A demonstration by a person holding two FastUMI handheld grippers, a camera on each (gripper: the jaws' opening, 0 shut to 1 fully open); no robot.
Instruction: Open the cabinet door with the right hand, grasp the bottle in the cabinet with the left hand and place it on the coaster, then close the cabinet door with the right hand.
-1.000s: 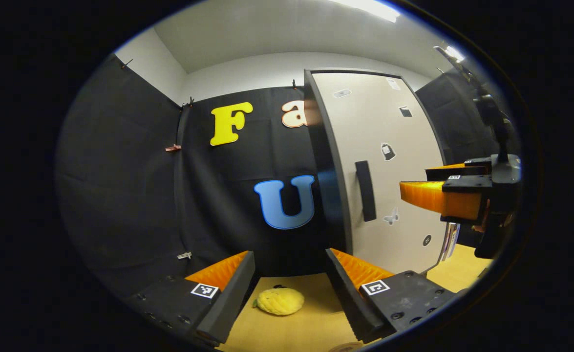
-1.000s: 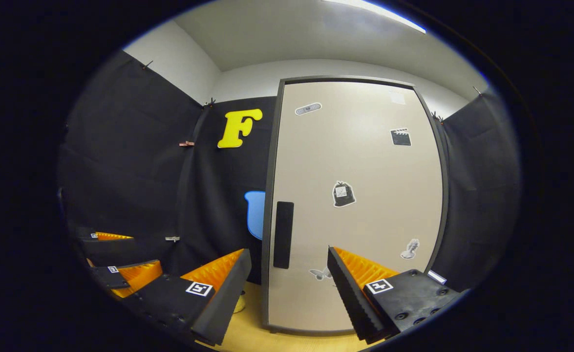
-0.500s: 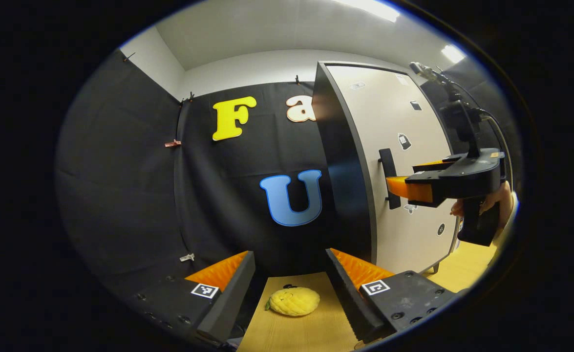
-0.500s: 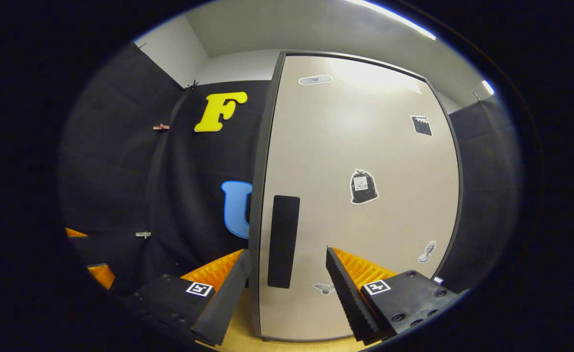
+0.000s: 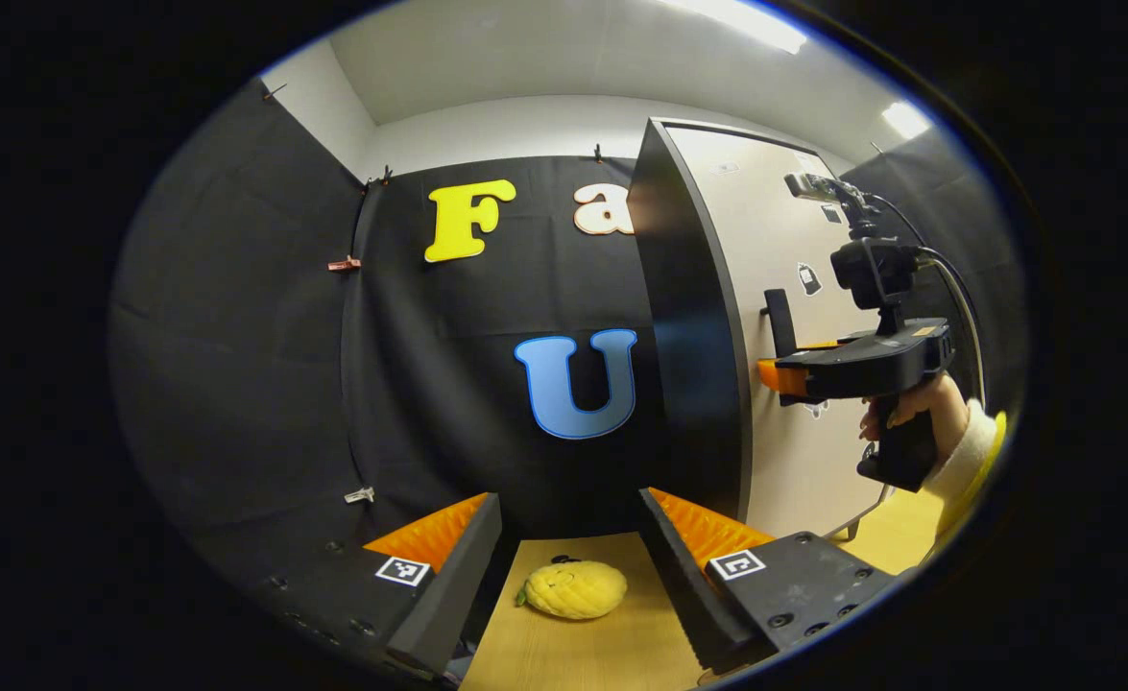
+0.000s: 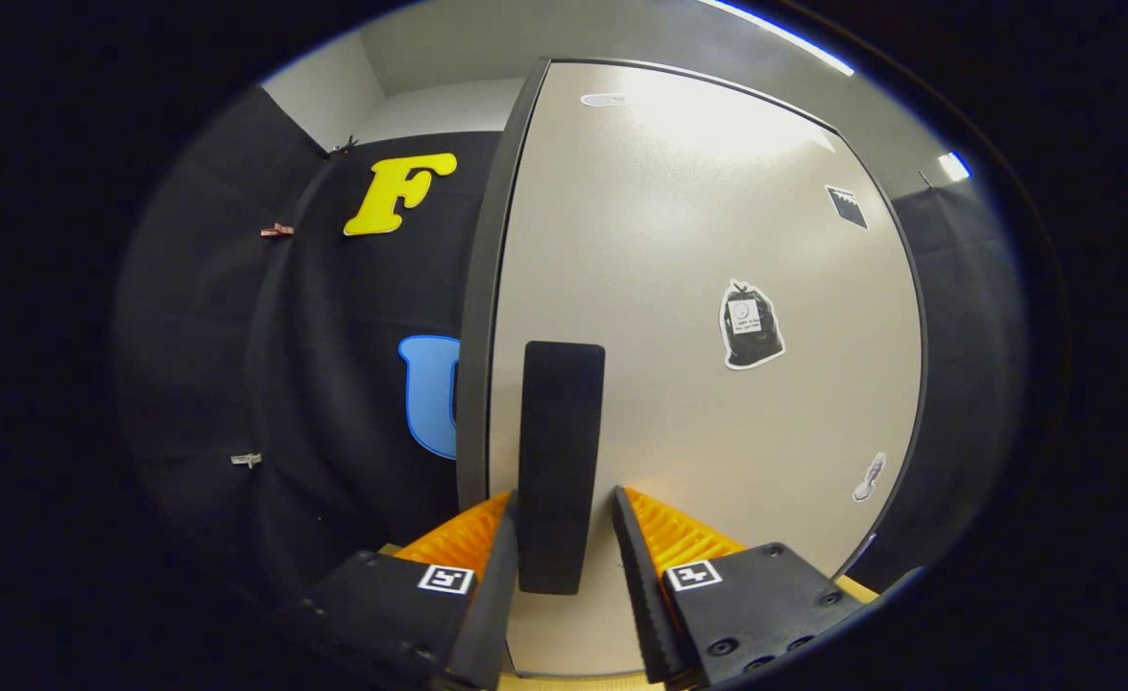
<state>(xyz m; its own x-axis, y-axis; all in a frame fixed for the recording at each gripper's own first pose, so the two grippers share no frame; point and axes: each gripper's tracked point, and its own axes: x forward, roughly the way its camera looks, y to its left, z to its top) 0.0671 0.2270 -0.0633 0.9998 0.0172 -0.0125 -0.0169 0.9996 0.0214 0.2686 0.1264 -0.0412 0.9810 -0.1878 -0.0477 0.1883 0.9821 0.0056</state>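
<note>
Cabinet door shut, beige w/ dark frame and stickers; its dark vertical handle sits near the door's left edge. Right gripper straddles the handle's lower end, one finger each side, jaws narrowed round it; can't tell if both pads actually press. In left gripper view, the same right gripper reaches the handle from the side, held by a hand in a pale sleeve w/ yellow cuff. Left gripper hangs low w/ jaws wide apart, nothing between them. Beyond its fingers a yellow plush fruit lies on the wooden tabletop, toward its far edge by the black cloth wall. Cabinet stands at the tabletop's right side. Bottle hidden behind the closed door.
</note>
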